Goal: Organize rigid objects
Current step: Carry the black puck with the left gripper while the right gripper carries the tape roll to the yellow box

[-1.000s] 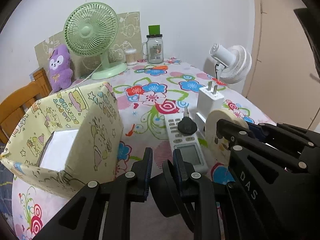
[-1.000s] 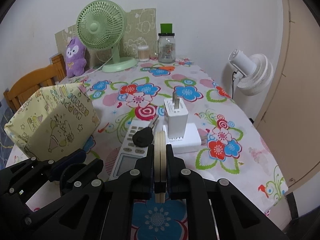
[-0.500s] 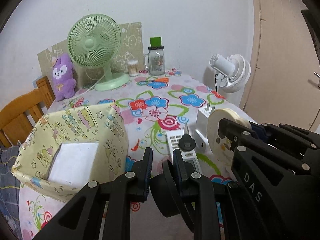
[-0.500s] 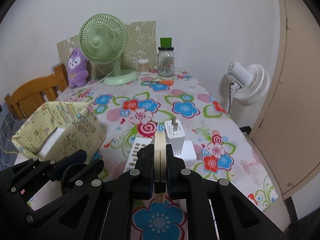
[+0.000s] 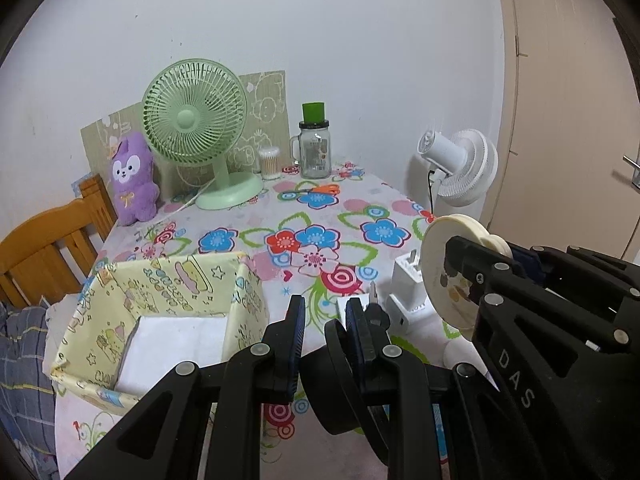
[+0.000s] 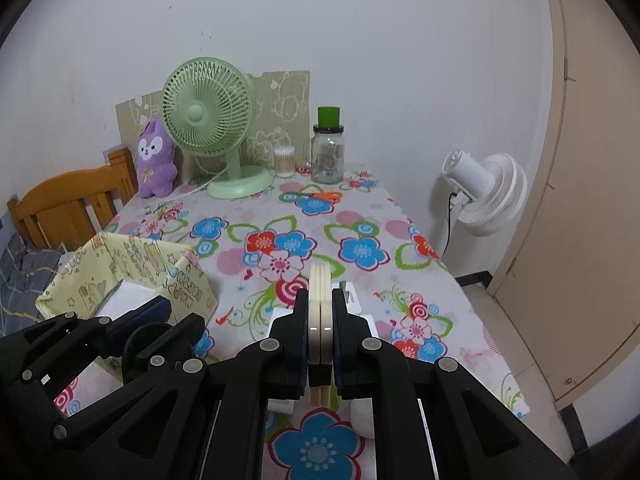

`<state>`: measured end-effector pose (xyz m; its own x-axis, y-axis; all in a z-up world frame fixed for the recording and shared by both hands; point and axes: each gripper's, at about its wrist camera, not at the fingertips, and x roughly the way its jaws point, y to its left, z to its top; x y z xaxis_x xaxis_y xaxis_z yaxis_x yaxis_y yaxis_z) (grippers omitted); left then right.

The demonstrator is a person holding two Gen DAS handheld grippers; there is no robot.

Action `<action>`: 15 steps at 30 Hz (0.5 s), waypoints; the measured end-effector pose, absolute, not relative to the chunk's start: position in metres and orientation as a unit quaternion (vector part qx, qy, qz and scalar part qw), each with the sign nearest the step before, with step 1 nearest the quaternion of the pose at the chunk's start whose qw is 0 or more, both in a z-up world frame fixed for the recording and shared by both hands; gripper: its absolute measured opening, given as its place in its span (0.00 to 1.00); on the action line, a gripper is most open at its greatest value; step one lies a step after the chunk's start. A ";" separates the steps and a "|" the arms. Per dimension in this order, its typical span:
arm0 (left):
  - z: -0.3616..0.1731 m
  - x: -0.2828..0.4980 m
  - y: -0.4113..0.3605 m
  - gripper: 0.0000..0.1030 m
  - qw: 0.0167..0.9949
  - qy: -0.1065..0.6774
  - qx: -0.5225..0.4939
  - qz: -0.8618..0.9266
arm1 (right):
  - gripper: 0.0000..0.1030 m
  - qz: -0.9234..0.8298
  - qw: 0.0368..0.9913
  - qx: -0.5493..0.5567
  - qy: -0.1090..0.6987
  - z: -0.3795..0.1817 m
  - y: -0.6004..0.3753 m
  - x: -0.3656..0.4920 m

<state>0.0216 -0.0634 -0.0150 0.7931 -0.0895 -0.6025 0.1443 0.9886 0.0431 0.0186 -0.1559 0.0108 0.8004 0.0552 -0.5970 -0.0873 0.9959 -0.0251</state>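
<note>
Count, relative to the yellow box (image 5: pixel 160 316): 1 box. 2 fans: green one (image 5: pixel 196 128) behind it, white one (image 5: pixel 460 164) far right off the table. 1 plush toy (image 5: pixel 130 178), 1 jar (image 5: pixel 315 148), 1 cotton-swab tub (image 5: pixel 269 163) behind. 1 chair (image 5: pixel 48 248) left. 2 white chargers (image 5: pixel 406 280) right.

White wall (image 6: pixel 360 40); beige door (image 6: pixel 592 200) right; wooden chair (image 5: pixel 48 240) left.

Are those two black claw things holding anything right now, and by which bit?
The right gripper clamps a cream round disc on edge, pads on its flat faces. The left gripper holds nothing between its fingers.
</note>
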 end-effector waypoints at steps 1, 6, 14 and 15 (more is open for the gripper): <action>-0.014 0.022 -0.063 0.19 0.946 0.314 0.044 -0.062 | 0.12 0.037 0.949 -0.026 0.312 0.013 -0.156 0.019; -0.003 0.024 -0.062 0.19 0.948 0.309 0.042 -0.065 | 0.12 0.036 0.952 -0.025 0.304 0.024 -0.155 0.019; 0.007 0.030 -0.056 0.19 0.948 0.307 0.045 -0.069 | 0.12 0.034 0.952 -0.020 0.303 0.034 -0.151 0.023; 0.007 0.031 -0.055 0.19 0.948 0.308 0.046 -0.070 | 0.12 0.033 0.952 -0.020 0.303 0.034 -0.151 0.023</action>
